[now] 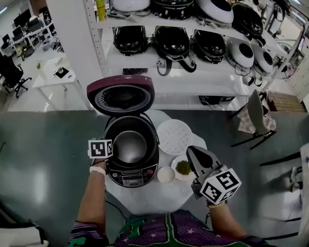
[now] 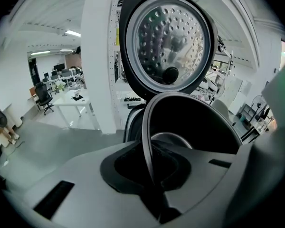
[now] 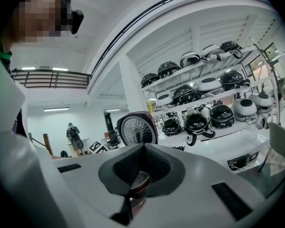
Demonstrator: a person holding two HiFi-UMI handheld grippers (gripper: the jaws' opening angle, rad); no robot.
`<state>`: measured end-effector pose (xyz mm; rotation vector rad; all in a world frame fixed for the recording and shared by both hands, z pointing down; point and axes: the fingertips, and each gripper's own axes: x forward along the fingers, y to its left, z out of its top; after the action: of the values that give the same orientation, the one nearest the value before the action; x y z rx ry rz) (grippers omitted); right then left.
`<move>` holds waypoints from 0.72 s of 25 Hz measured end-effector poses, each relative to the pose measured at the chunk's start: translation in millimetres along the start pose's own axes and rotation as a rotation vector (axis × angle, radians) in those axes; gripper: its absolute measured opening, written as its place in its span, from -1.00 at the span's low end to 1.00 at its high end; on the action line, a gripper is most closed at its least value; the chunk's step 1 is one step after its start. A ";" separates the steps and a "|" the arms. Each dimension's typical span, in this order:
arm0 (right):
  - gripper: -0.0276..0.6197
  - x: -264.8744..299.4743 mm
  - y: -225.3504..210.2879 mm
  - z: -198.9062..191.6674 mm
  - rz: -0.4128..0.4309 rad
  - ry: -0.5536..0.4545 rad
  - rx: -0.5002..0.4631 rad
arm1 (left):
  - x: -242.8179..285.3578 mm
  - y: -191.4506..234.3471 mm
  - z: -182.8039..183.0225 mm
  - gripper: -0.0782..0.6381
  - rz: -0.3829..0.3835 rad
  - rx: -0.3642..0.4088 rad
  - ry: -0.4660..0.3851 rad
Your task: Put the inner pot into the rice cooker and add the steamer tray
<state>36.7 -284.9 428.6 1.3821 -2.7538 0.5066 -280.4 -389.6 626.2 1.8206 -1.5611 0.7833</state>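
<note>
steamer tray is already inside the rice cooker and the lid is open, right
Not quite: the steamer tray lies on the table beside the rice cooker, not inside it; the head view shows this. The lid is open.

The pot (image 1: 130, 147) mouth is open from above and from the front. The raised lid (image 1: 121, 94) walls off the back, and the left gripper (image 2: 151, 175) clamps its left rim. On the right, the tray (image 1: 174, 136) and two bowls (image 1: 166, 175) (image 1: 183, 168) crowd the table (image 1: 144, 202), whose near edge lies free.
</note>
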 end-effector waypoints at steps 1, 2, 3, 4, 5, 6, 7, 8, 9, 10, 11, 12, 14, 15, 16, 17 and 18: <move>-0.89 -0.1 -0.3 -0.6 -0.003 0.001 0.003 | 0.5 0.1 -0.6 -0.68 0.000 0.003 -0.001; -0.89 -0.2 -0.2 -0.8 -0.004 0.002 0.006 | 0.5 0.2 -0.7 -0.68 0.001 0.006 -0.003; -0.89 0.0 0.3 -0.8 -0.004 0.002 0.007 | 0.4 0.5 -0.6 -0.68 0.003 0.008 -0.004; -0.89 0.3 0.9 -0.9 -0.003 0.003 0.007 | 0.4 0.6 -0.3 -0.67 0.005 0.009 -0.005; -0.89 0.6 1.5 -1.5 -0.003 0.004 0.008 | 0.7 0.6 -0.1 -0.67 0.004 0.008 -0.006; -0.89 1.1 2.1 -2.4 -0.004 0.006 0.009 | 1.1 0.3 0.3 -0.67 -0.001 0.007 -0.008; -0.89 1.9 3.0 -3.3 -0.003 0.007 0.009 | 1.6 -0.2 0.6 -0.65 -0.011 0.007 -0.009; -0.89 2.6 3.9 -4.2 -0.003 0.009 0.010 | 1.9 -0.8 0.7 -0.62 -0.023 0.007 -0.009; -0.89 3.1 4.9 -5.0 -0.002 0.010 0.010 | 1.9 -1.4 0.6 -0.58 -0.034 0.008 -0.009; -0.89 3.2 6.0 -5.6 0.001 0.011 0.011 | 1.7 -2.0 0.4 -0.45 -0.042 0.009 -0.009; -0.89 3.2 7.3 -6.0 0.004 0.013 0.011 | 1.1 -2.4 0.3 -0.40 -0.049 0.008 -0.010; -0.89 3.0 9.3 -6.1 0.008 0.014 0.010 | -0.1 -2.4 0.4 -0.39 -0.055 0.005 -0.013; -0.89 2.5 13.7 -6.1 0.015 0.016 0.005 | -3.4 -1.1 0.3 -0.33 -0.062 -0.007 -0.024; -0.89 2.1 15.2 -6.4 0.016 0.017 0.002 | -5.0 0.1 0.4 -0.29 -0.062 -0.013 -0.032; -0.89 1.8 16.1 -7.0 0.016 0.017 0.001 | -6.3 1.5 0.5 -0.28 -0.059 -0.019 -0.041; -0.89 1.4 16.6 -7.6 0.015 0.017 0.001 | -7.6 2.8 0.8 -0.28 -0.056 -0.024 -0.050; -0.89 1.0 17.1 -7.9 0.013 0.017 0.001 | -9.1 4.1 1.3 -0.28 -0.054 -0.028 -0.059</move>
<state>21.7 -273.8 431.4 1.3541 -2.7511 0.5179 -285.5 -385.3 618.7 1.8729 -1.5460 0.6849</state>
